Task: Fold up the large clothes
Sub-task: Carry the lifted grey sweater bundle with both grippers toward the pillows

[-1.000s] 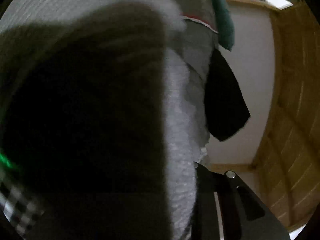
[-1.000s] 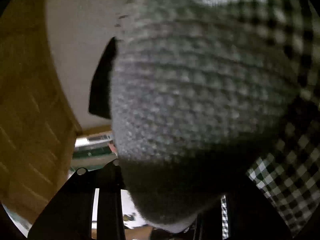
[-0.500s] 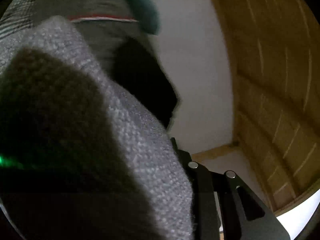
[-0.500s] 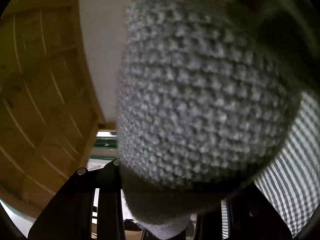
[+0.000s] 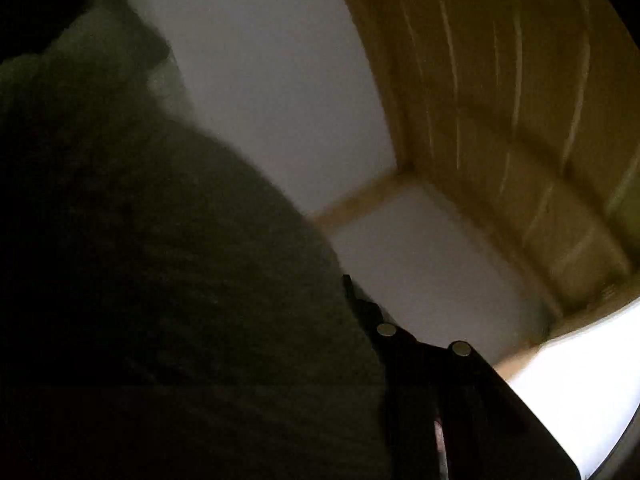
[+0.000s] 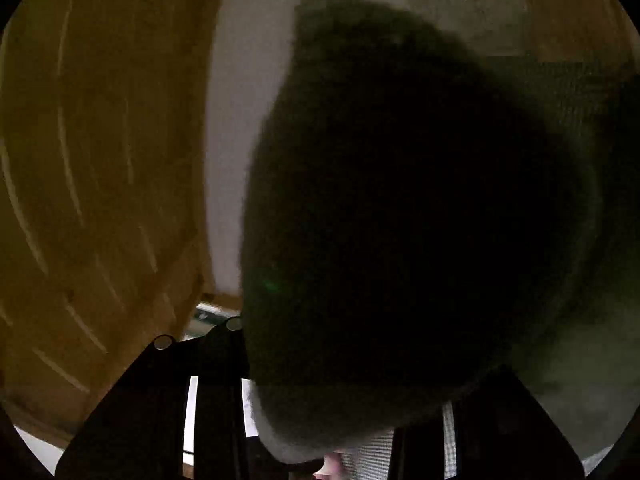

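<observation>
A grey knitted garment (image 5: pixel 180 280) hangs close over the left wrist lens, dark in shadow, and hides the left finger. Only the right finger (image 5: pixel 432 380) of my left gripper shows, and the knit bunches against it. In the right wrist view the same knit (image 6: pixel 400 220) balloons over the lens between the two black fingers (image 6: pixel 208 380), so my right gripper (image 6: pixel 340 432) is shut on it. Both grippers point upward, holding the garment in the air.
A white wall (image 5: pixel 272 80) meets a wood-panelled ceiling (image 5: pixel 500 100) above. Wood panelling (image 6: pixel 100 160) fills the left of the right wrist view. A bit of checked cloth (image 6: pixel 380 452) shows low between the right fingers.
Both grippers have tilted further up toward the ceiling with the knit. The hanging clothes and checked cloth have left the views, and the knit has gone into deep shadow.
</observation>
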